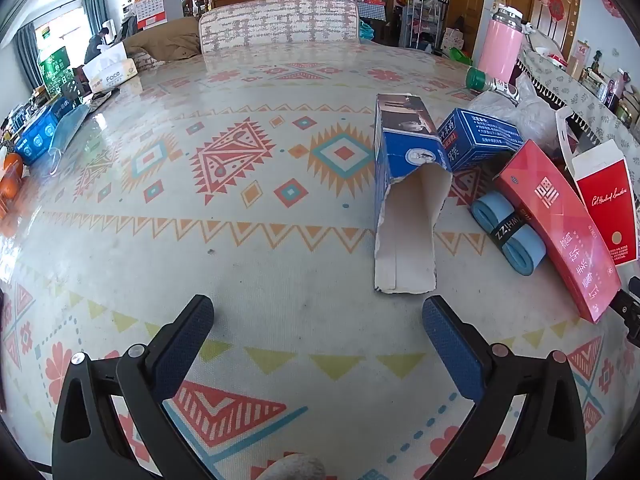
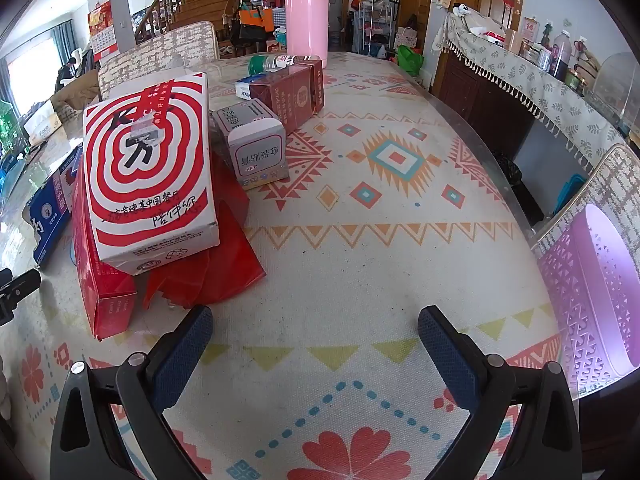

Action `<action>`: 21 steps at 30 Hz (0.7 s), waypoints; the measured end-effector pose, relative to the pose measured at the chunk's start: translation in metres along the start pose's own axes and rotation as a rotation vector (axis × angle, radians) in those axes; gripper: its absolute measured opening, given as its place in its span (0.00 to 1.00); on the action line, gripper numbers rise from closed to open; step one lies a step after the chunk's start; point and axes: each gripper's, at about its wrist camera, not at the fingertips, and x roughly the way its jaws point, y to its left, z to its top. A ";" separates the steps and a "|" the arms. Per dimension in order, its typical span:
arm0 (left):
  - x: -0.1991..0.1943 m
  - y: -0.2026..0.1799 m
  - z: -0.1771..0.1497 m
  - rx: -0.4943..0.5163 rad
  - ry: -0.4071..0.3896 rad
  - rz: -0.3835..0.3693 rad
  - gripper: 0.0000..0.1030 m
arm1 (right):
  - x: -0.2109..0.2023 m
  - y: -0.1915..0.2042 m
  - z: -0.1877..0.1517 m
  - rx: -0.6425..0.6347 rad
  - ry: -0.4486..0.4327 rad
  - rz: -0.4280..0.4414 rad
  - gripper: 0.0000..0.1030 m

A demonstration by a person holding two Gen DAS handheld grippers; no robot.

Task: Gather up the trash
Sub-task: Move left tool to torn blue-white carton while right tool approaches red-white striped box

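Empty cartons lie in a pile on the patterned table. In the left wrist view a torn blue carton [image 1: 404,176] lies just ahead of my open, empty left gripper [image 1: 318,320], with a small blue box [image 1: 480,140], a blue tape roll [image 1: 508,236] and a long red carton [image 1: 560,224] to its right. In the right wrist view a red-and-white spiral box [image 2: 148,164] lies on red packaging [image 2: 216,272], with a grey box [image 2: 256,148] and a brown-red carton [image 2: 296,92] behind. My right gripper [image 2: 316,328] is open and empty. A purple basket [image 2: 592,292] stands at the right table edge.
A pink thermos [image 2: 307,16] and a lying green-capped bottle [image 2: 272,63] are at the far side. A tissue box [image 1: 110,74] and blue items [image 1: 40,136] sit at the far left. Chairs [image 1: 280,24] ring the table. A sideboard [image 2: 520,76] stands to the right.
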 end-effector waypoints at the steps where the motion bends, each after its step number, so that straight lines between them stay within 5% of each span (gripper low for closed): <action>1: 0.000 0.000 0.000 0.000 0.000 0.000 1.00 | 0.000 0.000 0.000 0.000 0.001 0.000 1.00; 21: -0.004 0.002 -0.008 -0.001 0.018 0.003 1.00 | 0.000 0.001 0.000 0.000 0.000 0.000 1.00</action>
